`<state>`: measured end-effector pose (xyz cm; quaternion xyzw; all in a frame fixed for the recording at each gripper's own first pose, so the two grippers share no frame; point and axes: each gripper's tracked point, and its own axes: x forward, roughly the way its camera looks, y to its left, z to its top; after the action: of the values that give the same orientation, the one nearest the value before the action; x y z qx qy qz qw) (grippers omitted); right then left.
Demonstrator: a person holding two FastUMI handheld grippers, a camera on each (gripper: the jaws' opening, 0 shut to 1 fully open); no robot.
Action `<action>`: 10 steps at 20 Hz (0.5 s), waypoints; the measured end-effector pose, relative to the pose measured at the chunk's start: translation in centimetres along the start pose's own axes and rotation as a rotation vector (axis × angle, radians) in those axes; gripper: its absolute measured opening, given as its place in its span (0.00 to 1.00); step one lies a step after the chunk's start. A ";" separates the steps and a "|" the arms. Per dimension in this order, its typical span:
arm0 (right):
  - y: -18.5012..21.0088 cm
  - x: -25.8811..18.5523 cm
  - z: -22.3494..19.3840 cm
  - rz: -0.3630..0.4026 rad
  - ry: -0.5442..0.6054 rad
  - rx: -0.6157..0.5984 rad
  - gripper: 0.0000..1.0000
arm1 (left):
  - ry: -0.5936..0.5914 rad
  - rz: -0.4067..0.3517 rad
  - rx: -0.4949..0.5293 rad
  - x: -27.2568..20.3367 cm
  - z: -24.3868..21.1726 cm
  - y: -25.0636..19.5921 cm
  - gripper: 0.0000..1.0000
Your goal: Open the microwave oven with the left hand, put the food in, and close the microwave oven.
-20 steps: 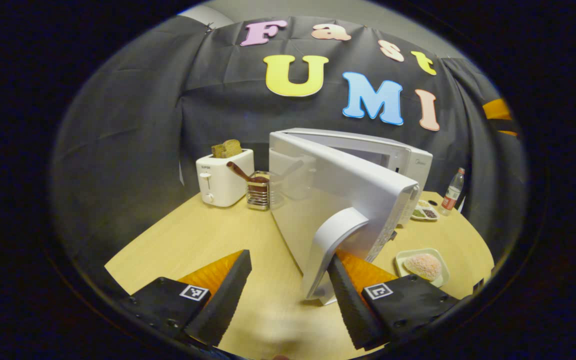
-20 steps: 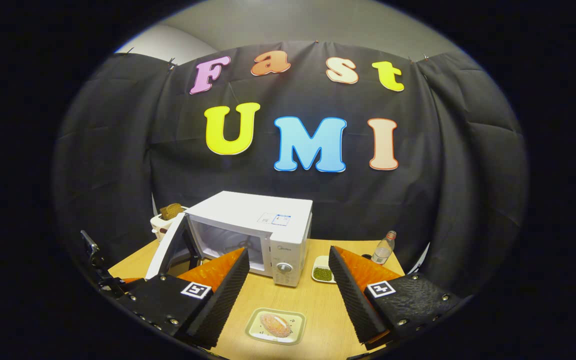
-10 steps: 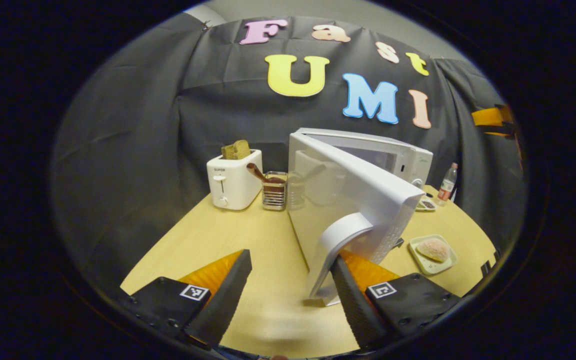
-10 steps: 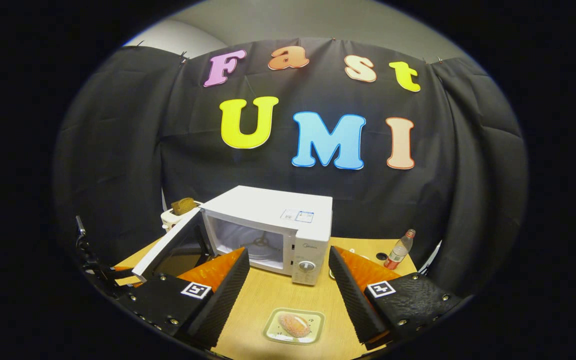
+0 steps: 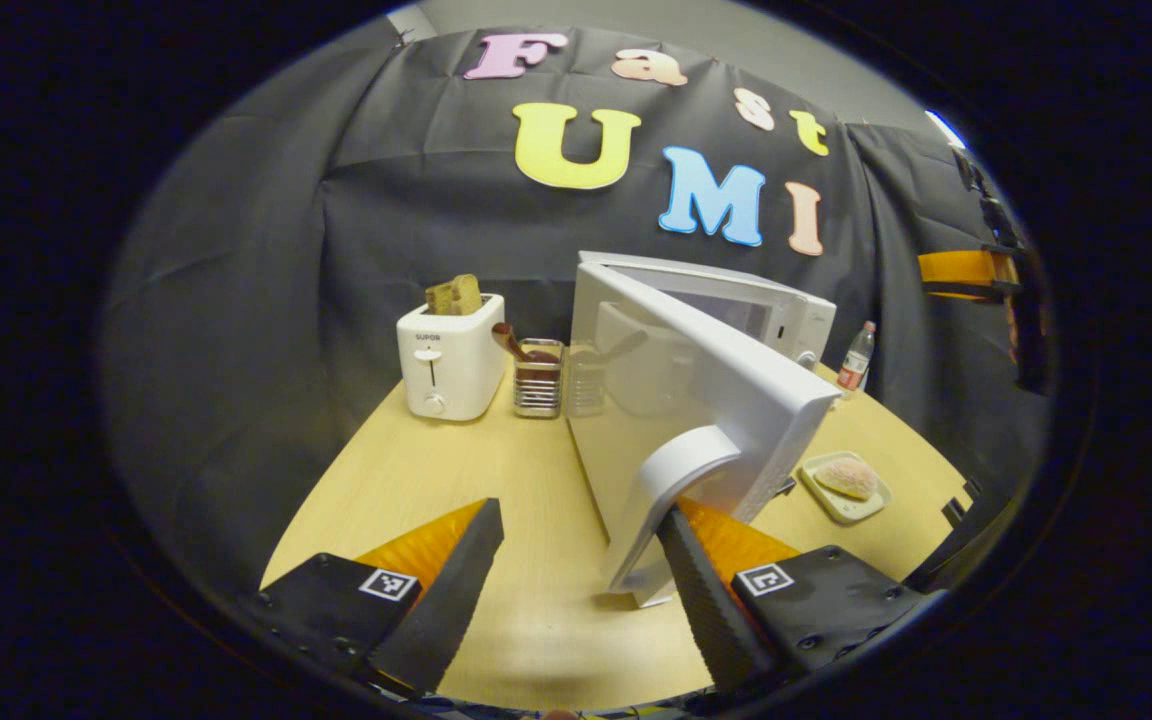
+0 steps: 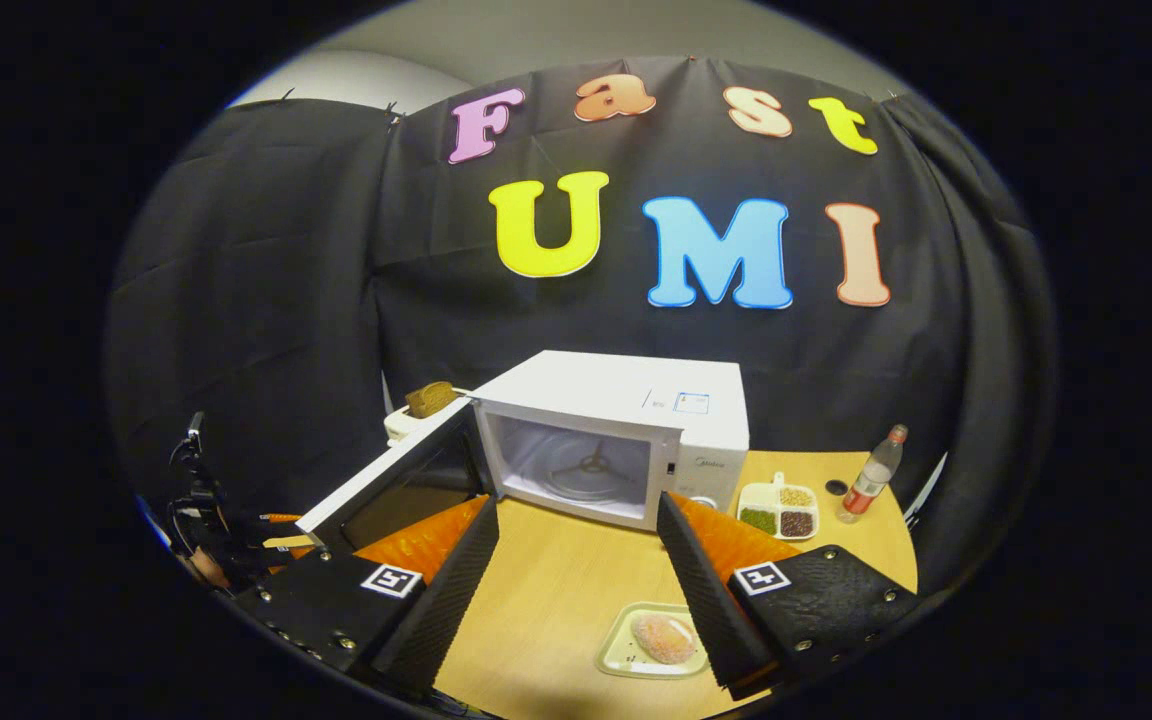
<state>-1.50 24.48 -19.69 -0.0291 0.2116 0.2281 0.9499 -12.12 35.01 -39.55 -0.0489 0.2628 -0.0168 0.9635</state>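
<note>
**Door open, food not yet loaded**

Swinging wide on its hinge, the white microwave oven's door (image 6: 391, 480) leaves the cavity with its glass turntable (image 6: 586, 468) exposed. The left tool (image 5: 576, 570) is spread wide, one finger hooked behind the curved white door handle (image 5: 671, 490), gripping nothing. The right tool (image 6: 576, 590) hovers wide open and empty above the pale square plate of pink breaded food (image 6: 658, 640) on the light wooden tabletop (image 6: 546, 600). Opening looks done; loading and closing remain.

Wooden table (image 6: 556, 600): microwave (image 6: 626, 420), toaster (image 5: 449, 357), food tray (image 6: 626, 655).
</note>
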 end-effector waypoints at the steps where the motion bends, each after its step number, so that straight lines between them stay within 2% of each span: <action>1: -0.5 0.3 -0.5 0.011 0.019 0.014 0.98 | 0.001 0.004 0.006 -0.7 0.0 0.1 1.00; 3: -2.2 1.1 -2.0 0.007 0.059 0.051 0.98 | -0.004 0.056 0.006 -2.7 0.0 1.2 1.00; 5: -4.0 2.1 -4.4 -0.004 0.134 0.063 0.98 | -0.054 0.090 -0.048 -5.2 1.6 0.8 1.00; 6: -5.1 2.7 -6.0 -0.009 0.177 0.060 0.98 | -0.085 0.104 -0.075 -6.2 2.7 0.2 0.94; 9: -7.6 3.0 -11.3 0.007 0.316 0.042 1.00 | -0.193 0.128 -0.114 -8.2 7.1 -3.1 1.00; 10: -8.2 3.1 -13.0 0.016 0.358 0.033 1.00 | -0.229 0.131 -0.117 -8.6 8.9 -4.6 0.94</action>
<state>-0.37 16.49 -33.17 -0.0522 0.3814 0.2231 0.8956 -15.06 31.75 -27.06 -0.0891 0.1543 0.0672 0.9817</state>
